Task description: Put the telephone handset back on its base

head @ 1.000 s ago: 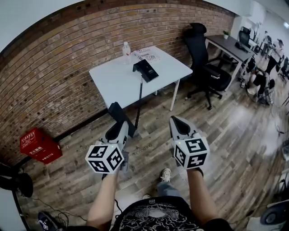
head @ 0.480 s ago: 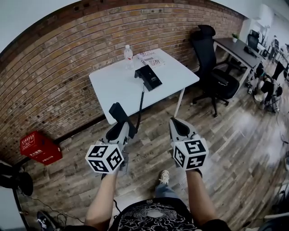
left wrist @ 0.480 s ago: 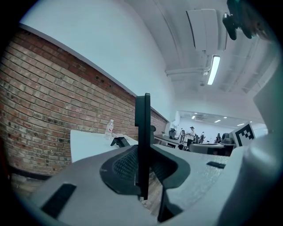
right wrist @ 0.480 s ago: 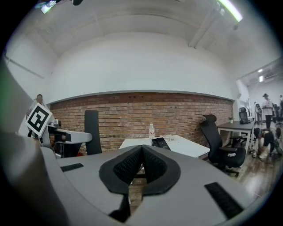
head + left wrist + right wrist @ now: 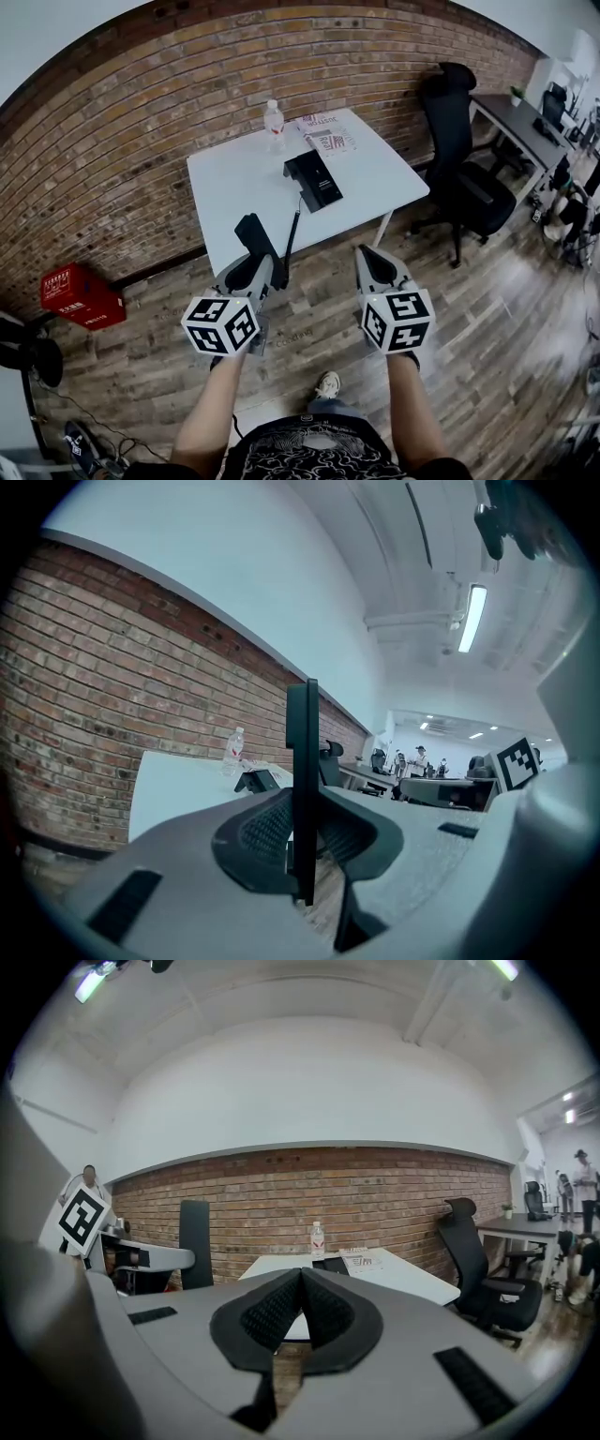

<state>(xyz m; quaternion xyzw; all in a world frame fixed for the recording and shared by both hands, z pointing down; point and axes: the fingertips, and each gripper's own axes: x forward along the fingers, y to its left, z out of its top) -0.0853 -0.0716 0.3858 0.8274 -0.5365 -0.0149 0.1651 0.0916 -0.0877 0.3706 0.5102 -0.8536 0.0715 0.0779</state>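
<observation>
The handset point(image 5: 253, 236) is already in hand, clamped upright between the left gripper's point(image 5: 255, 272) part-closed jaws, but the base point(image 5: 314, 180) lies well ahead of them on the table point(image 5: 225, 187), so carrying and seating it are left to do; the right gripper's point(image 5: 375, 264) jaws are pressed together, empty.

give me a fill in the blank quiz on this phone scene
The left gripper is shut on the black ___.
The right gripper has its jaws together, holding ___.
The telephone base sits on the white ___.
The water bottle stands near the ___ wall.
Missing: handset; nothing; table; brick.
</observation>
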